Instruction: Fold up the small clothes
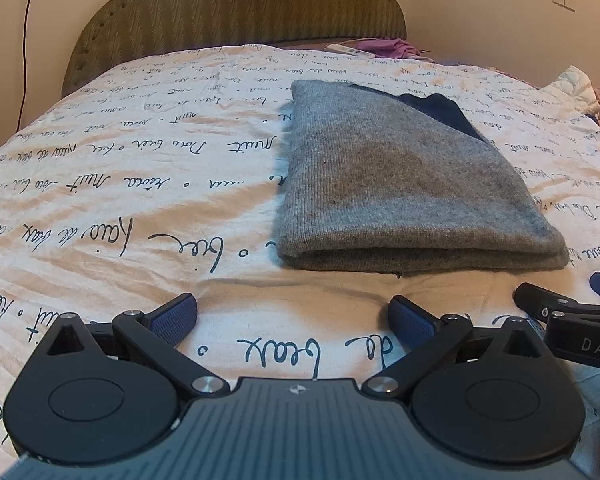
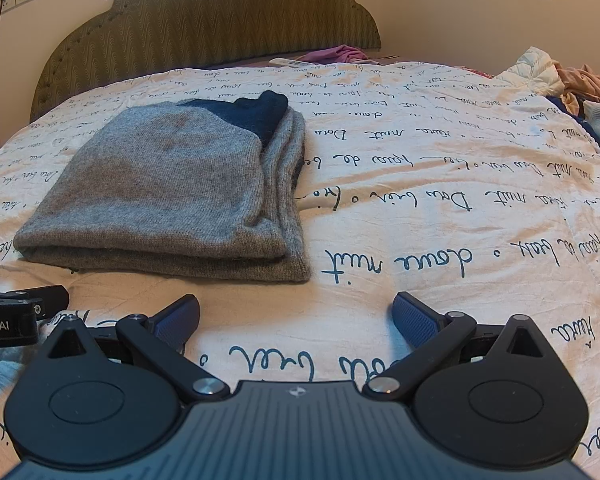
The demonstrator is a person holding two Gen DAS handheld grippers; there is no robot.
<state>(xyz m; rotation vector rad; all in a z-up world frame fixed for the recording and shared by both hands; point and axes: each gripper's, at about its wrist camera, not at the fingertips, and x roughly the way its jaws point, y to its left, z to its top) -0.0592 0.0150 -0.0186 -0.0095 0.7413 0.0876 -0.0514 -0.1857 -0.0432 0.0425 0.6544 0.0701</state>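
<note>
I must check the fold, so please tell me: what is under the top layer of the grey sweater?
Further grey sweater layers and a dark blue part show. How far the blue continues underneath is covered.

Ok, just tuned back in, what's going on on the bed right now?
A person holds two tongs low over the bed cover, side by side. The left tongs and right tongs are both open and hold nothing. Just ahead of them the grey knit garment lies folded into a flat stack, with a dark blue part showing at its far end. Neither tongs touches it. More loose clothes sit at the bed's far right edge.
</note>
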